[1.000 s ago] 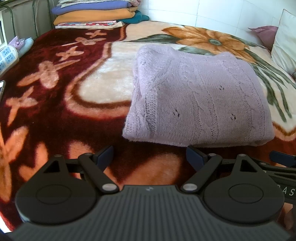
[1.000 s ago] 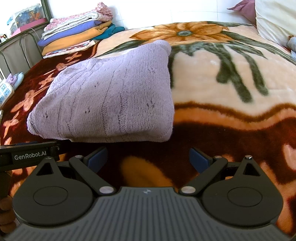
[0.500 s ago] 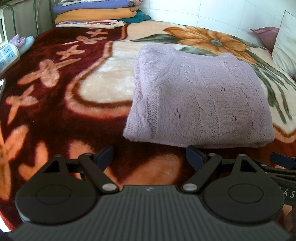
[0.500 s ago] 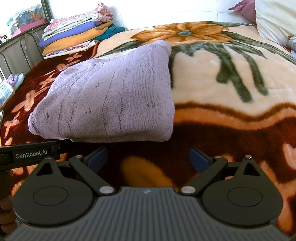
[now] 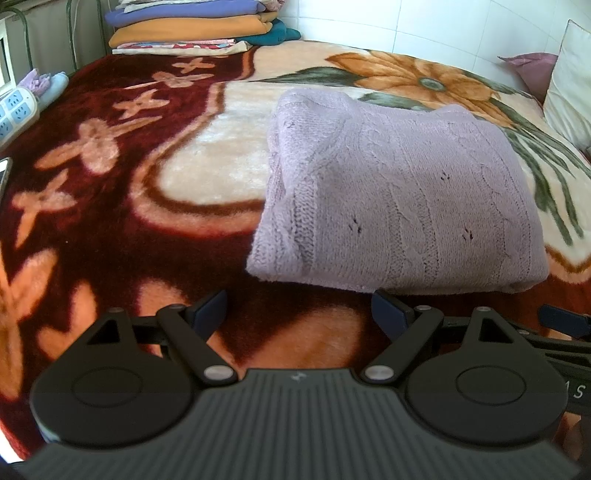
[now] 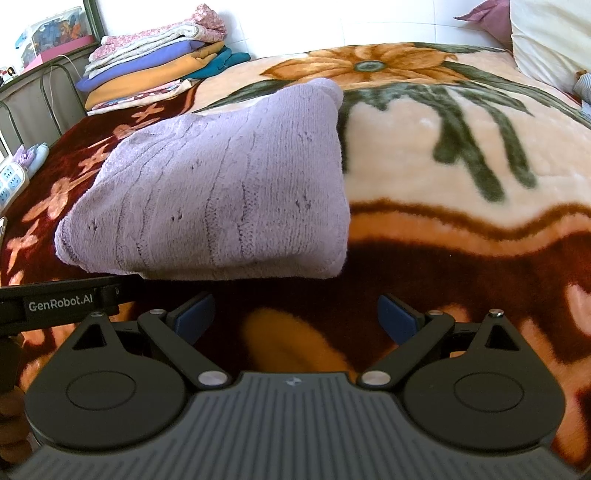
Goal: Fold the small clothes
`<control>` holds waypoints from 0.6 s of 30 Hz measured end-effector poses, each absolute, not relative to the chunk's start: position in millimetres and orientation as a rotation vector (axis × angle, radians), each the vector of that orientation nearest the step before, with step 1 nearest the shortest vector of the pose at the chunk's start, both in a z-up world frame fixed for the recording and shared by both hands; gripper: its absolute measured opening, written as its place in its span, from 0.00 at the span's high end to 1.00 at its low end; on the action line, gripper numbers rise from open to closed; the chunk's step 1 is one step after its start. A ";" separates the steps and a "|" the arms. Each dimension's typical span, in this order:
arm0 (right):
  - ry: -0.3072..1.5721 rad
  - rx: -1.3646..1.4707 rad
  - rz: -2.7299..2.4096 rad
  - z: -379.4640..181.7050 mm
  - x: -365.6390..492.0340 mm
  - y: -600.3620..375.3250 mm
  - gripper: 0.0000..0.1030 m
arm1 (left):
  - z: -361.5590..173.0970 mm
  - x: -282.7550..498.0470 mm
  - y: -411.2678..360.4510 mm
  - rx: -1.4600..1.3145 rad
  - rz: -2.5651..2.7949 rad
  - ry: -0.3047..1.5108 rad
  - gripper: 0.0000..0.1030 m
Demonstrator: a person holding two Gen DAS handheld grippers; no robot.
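Note:
A folded lilac knitted sweater [image 5: 399, 195] lies flat on the flowered blanket [image 5: 110, 192]; it also shows in the right wrist view [image 6: 221, 199]. My left gripper [image 5: 299, 314] is open and empty, just short of the sweater's near edge. My right gripper [image 6: 295, 317] is open and empty, in front of the sweater's near right corner. The left gripper's body [image 6: 59, 302] shows at the left of the right wrist view.
A stack of folded clothes [image 5: 192, 29] sits at the far left corner of the bed, also in the right wrist view [image 6: 155, 70]. A power strip [image 5: 14, 114] lies at the left edge. Pillows [image 6: 546, 37] lie at the far right.
Both grippers have drawn slightly back and tilted; the sweater sits a little lower in the left view. The jaws stay open and the sweater has not moved.

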State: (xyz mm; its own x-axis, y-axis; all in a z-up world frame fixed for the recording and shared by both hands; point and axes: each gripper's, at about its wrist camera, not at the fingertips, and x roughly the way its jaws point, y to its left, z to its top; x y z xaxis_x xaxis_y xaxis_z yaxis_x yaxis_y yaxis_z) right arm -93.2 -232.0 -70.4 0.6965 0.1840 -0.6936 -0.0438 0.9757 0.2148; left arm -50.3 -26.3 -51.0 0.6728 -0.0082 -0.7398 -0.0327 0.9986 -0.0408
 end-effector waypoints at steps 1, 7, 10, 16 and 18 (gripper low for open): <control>0.791 0.187 0.128 -70.4 -93.4 -231.7 0.05 | -50.7 -50.0 -26.9 -0.051 0.013 0.834 0.16; 0.791 0.187 0.129 -70.2 -93.2 -231.7 0.05 | -51.0 -50.2 -27.0 -0.052 0.013 0.833 0.16; 0.791 0.188 0.128 -70.2 -93.3 -231.6 0.05 | -50.9 -49.9 -27.3 -0.047 0.015 0.835 0.16; 0.791 0.188 0.130 -70.3 -92.7 -232.8 0.05 | -50.8 -49.9 -27.6 -0.045 0.016 0.835 0.16; 0.791 0.189 0.129 -70.3 -92.7 -232.7 0.04 | -50.7 -49.9 -28.0 -0.045 0.016 0.835 0.16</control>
